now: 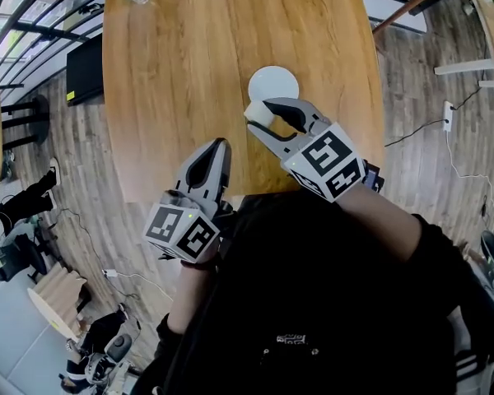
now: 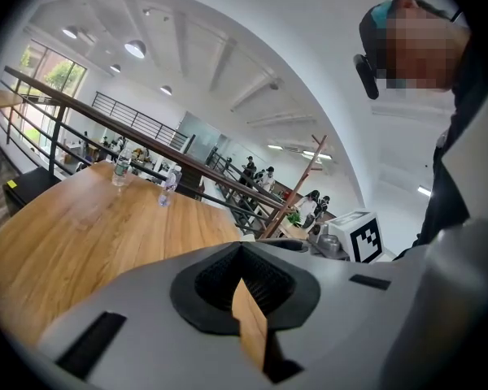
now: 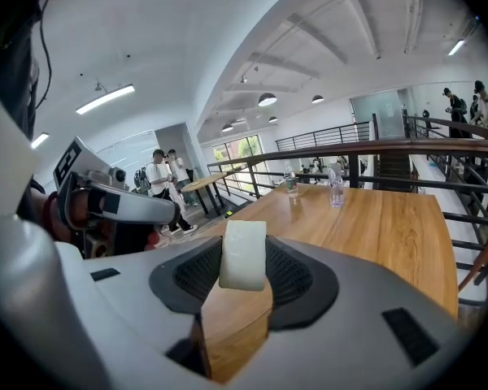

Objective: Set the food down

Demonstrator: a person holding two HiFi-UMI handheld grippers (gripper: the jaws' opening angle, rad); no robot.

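A wooden table [image 1: 181,64] lies below us. The white food block [image 3: 243,255] is pinched at the jaw tips of our right gripper [image 1: 267,115], by the near edge of the white plate [image 1: 273,79]. Our left gripper [image 1: 214,159], jaws together, is empty.

A shared office or canteen hall on an upper level is suggested: a long wooden table [image 1: 181,72] with water bottles [image 2: 121,169] is bordered by a metal railing [image 3: 439,143], ceiling lamps [image 2: 134,49] are hung overhead, and people [image 3: 157,181] are seen standing beyond.
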